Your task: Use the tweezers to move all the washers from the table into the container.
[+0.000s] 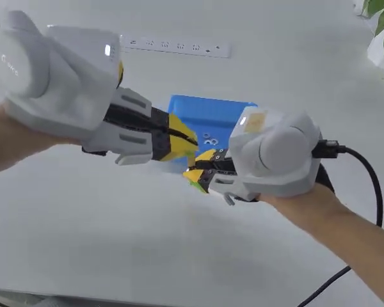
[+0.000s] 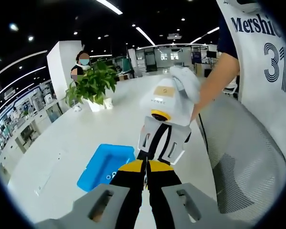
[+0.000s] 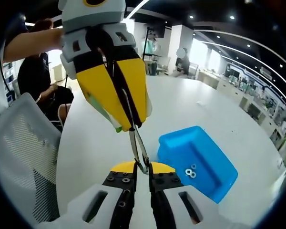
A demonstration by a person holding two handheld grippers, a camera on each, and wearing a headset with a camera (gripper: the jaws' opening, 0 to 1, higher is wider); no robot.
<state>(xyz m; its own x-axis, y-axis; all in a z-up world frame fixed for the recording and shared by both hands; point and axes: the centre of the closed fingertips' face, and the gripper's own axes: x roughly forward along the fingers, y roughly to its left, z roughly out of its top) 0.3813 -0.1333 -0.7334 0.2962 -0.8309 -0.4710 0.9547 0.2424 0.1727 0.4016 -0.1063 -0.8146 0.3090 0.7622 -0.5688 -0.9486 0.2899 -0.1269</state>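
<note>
- Washers [image 3: 190, 171]: I count three, small and silver, lying close together on the floor of the container, near one end; they are tiny, so the count is my best reading
- One container [image 3: 174, 150], a blue open tray, sits on the white table [image 3: 195, 107] just beyond my two sets of jaws
- One pair of tweezers [image 3: 136, 143], thin and metal, is up in the air between my grippers and off the table
- My left gripper [image 3: 131, 125] has its yellow jaws pressed together on the upper part of the tweezers, whose two legs run down out of the jaw tips
- My right gripper [image 3: 142, 169] meets it nose to nose; its jaws are drawn in close, with the lower end of the tweezers pinched between their yellow tips
- In the head view the two grippers come together above the near edge of the container, left from the upper left, right from the lower right
- One black cable [image 1: 365, 173] trails from the back of my right gripper
- One white power strip [image 1: 173, 46] lies at the far side of the table
- One potted plant [image 2: 93, 83] stands on the table, well apart from the container
</note>
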